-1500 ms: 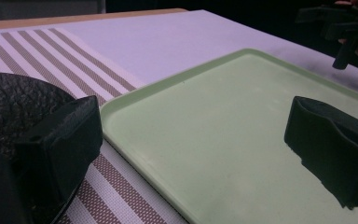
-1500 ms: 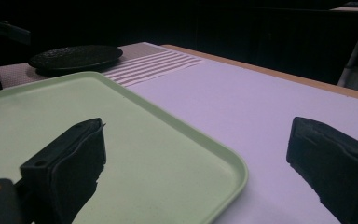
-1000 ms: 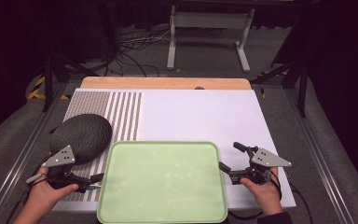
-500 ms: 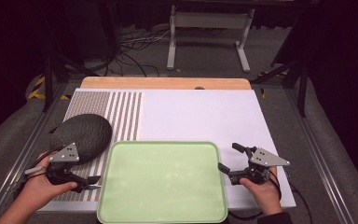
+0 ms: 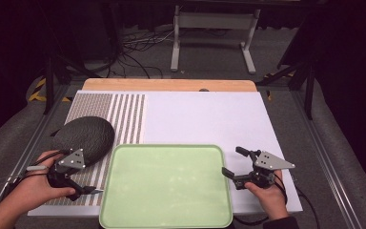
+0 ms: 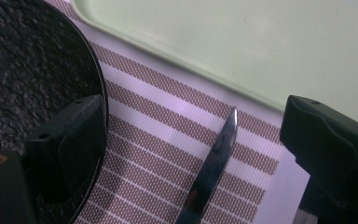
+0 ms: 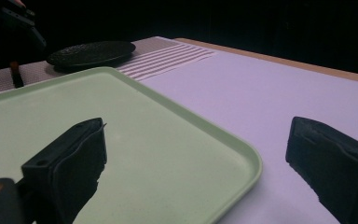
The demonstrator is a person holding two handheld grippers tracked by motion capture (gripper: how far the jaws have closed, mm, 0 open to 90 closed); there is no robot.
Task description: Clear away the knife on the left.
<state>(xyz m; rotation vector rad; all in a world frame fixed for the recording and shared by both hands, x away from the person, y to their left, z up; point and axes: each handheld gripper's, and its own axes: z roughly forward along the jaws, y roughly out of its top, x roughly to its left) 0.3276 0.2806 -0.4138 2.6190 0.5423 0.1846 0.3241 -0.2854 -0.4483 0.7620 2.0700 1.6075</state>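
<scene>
A pale green tray (image 5: 167,188) lies at the near middle of the table, bare inside. To its left a dark round plate (image 5: 83,136) rests on a striped mat (image 5: 124,114). My left gripper (image 5: 83,183) hovers open over the mat between plate and tray, and a knife blade (image 6: 214,158) lies between its jaws, pointing at the tray's rim (image 6: 182,51). The plate (image 6: 28,60) sits beside its left jaw. My right gripper (image 5: 231,161) is open at the tray's right edge; one jaw stands over the tray (image 7: 144,140), the other over the white tabletop (image 7: 270,93).
White tabletop (image 5: 205,119) stretches behind the tray to a wooden strip (image 5: 171,85) at the far edge. Metal rails run along both sides of the table. A stand and cables sit on the floor beyond. The plate (image 7: 91,50) shows far off past the tray.
My left gripper has shifted a little to the right, toward the tray. The right gripper has stayed put.
</scene>
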